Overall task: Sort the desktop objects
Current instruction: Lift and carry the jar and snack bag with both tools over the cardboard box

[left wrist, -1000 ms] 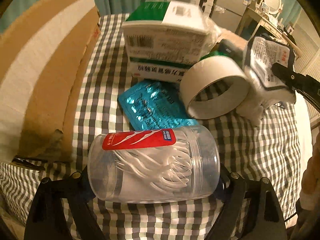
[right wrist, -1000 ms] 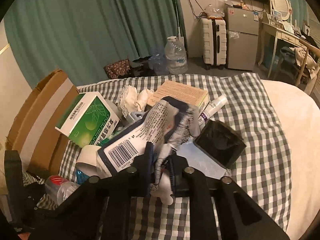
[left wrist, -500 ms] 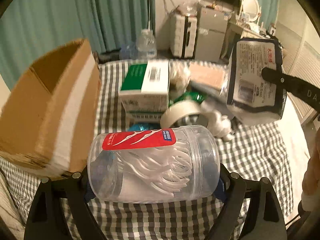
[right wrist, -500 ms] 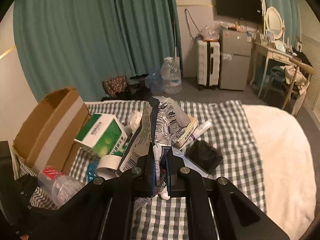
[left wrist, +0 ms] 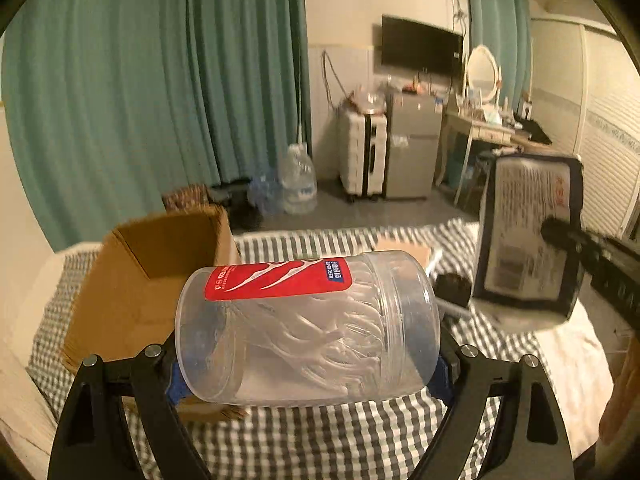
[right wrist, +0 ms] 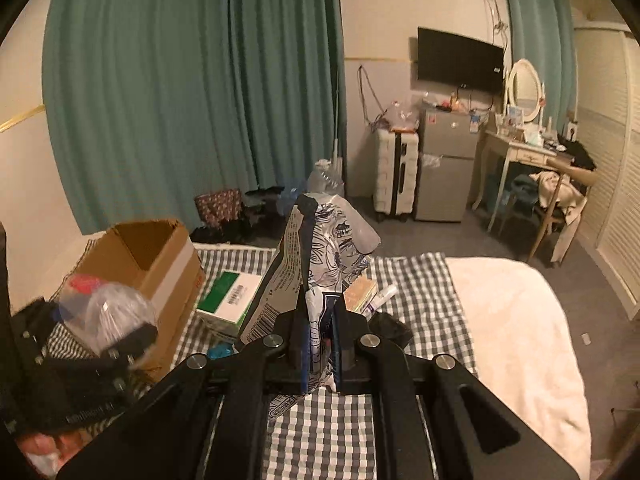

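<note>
Floss-pick jar [left wrist: 308,330], lying sideways, is pinched in the left gripper [left wrist: 308,364] above the checked cloth [left wrist: 320,440] beside the open cardboard box [left wrist: 160,276], while the right gripper [right wrist: 320,344] clamps a printed pouch [right wrist: 320,248] aloft.

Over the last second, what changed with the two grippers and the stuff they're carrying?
Both rose off the checked cloth. The left gripper carried the floss pick jar up beside the cardboard box; the right gripper lifted the printed pouch upright. Neither grip changed, nothing was released, and the green box stayed put.
</note>
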